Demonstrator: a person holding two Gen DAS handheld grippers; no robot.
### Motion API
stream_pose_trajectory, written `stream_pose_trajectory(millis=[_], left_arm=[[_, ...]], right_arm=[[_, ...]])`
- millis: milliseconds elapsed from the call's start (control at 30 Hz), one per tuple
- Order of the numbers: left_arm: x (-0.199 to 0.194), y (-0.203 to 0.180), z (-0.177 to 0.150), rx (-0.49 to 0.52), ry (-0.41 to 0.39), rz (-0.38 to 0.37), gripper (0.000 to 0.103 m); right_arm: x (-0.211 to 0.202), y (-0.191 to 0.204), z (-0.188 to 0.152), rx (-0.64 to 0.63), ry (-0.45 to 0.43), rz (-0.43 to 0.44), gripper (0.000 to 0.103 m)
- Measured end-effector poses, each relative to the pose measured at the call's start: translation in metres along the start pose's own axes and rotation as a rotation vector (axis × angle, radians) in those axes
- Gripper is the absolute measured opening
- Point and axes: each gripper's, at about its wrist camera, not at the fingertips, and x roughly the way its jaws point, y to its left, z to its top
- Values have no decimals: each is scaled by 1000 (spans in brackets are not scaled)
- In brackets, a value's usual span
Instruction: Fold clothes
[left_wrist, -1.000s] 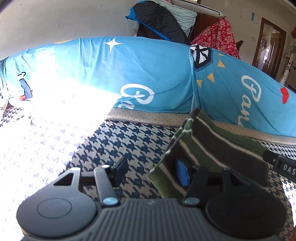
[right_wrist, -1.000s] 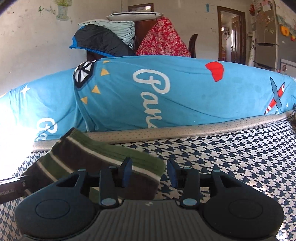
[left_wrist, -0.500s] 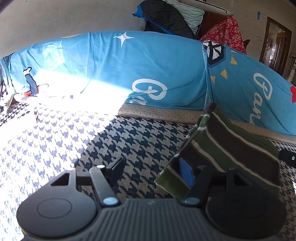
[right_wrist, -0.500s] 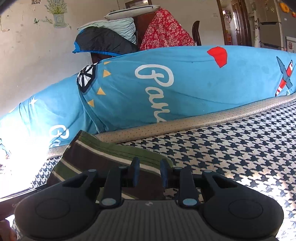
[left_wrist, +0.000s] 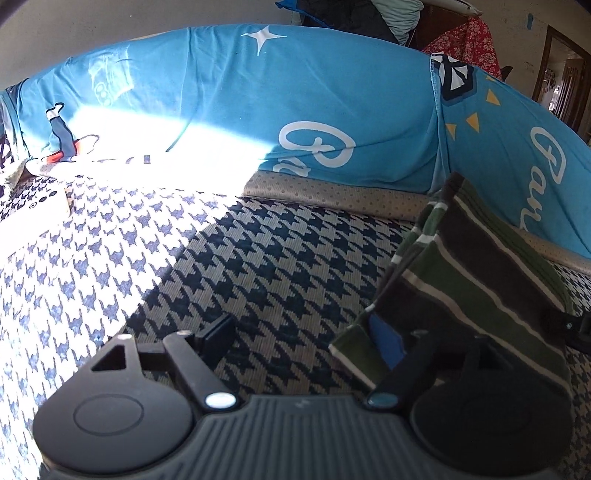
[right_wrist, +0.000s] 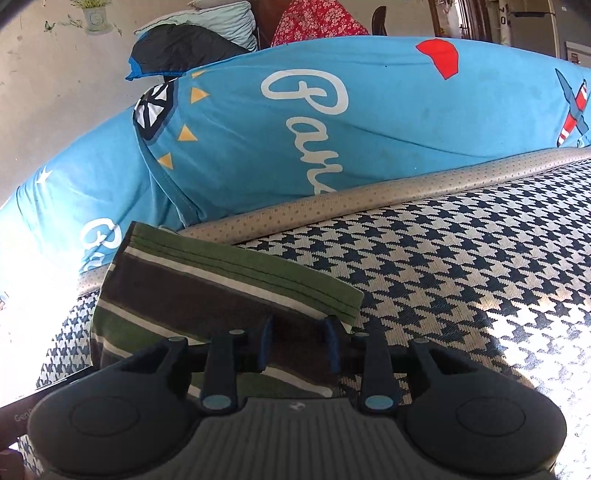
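A folded garment with green, brown and white stripes (left_wrist: 476, 280) (right_wrist: 207, 280) lies on the houndstooth mat (left_wrist: 266, 266) (right_wrist: 461, 266). My left gripper (left_wrist: 301, 336) is open wide. Its right finger, with the blue pad (left_wrist: 384, 341), is tucked against the garment's near left corner, and cloth drapes over that finger. The left finger rests on bare mat. My right gripper (right_wrist: 299, 343) is open by a narrow gap at the garment's near right corner. The striped cloth shows between and in front of its fingers.
Long blue cushions with white lettering (left_wrist: 295, 110) (right_wrist: 369, 122) run along the back behind a tan dotted edge (right_wrist: 406, 184). Piled clothes (right_wrist: 184, 48) sit behind them. Bright sunlight washes out the mat's left side (left_wrist: 74, 240). A white object (left_wrist: 37, 206) lies far left.
The left gripper has dipped and turned slightly left while staying open at the garment's corner. The right gripper's fingers narrowed half a second ago and now stand slightly wider, closer to the garment.
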Motion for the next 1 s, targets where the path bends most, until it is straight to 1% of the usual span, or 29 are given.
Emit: stream_pose_trajectory(millis=[67,167,267,300,400,500,700,833,1000], left_arm=[[-3,2,1,-13,4,4,83],[-15,3,5,-15,-12,11,84],[-29,3,9,-16,-38,15,96],[-33,3,9,-11,-47,12,97],[-45,-1,8,21,-61,-2,98],[-50,-6,3,57,-53,-16,98],[-54,-19,-7,121,-37,-18,99],[-55,-25,-12,144,-28,-17,99],[-44,-35,-22,183,5,12,99]], right_arm=[[-4,1,3,-1,4,3,31],[-12,5,6,-16,-3,9,34],[-20,7,6,-20,-3,25,36],[-23,8,6,-18,1,31,36],[-29,8,4,-13,25,46,37],[-34,9,-1,-17,57,44,37],[-45,4,-10,-32,123,44,37],[-54,4,-21,-89,163,37,37],[-50,4,-34,-152,203,22,37]])
